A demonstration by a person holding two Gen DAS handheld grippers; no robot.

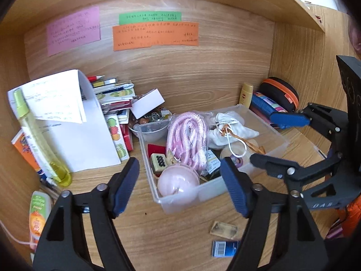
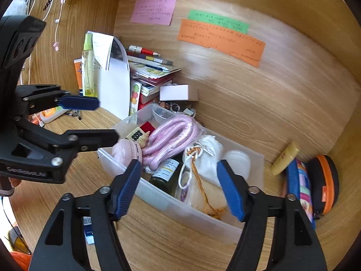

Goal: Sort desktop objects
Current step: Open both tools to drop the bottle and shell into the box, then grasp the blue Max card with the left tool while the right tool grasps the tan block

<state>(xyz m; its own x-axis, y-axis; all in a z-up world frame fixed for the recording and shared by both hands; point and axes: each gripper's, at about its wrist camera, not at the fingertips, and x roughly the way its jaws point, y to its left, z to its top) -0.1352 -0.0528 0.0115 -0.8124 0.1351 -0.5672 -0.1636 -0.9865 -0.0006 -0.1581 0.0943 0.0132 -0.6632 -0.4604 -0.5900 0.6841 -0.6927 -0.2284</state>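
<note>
Both the left hand-held gripper (image 1: 180, 185) and the right hand-held gripper (image 2: 179, 188) stand spread and empty just over the near wall of the clear bin (image 1: 216, 190), mid-surface. The bin looks just set down; next, pick a loose piece, perhaps the small tan tile (image 1: 223, 228) near the surface's front edge, and close squarely on it.

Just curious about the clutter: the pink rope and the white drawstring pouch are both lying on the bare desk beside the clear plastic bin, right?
Not quite. The pink rope and white drawstring pouch lie inside the clear plastic bin, not on the bare desk beside it. The left wrist view shows this.
</note>
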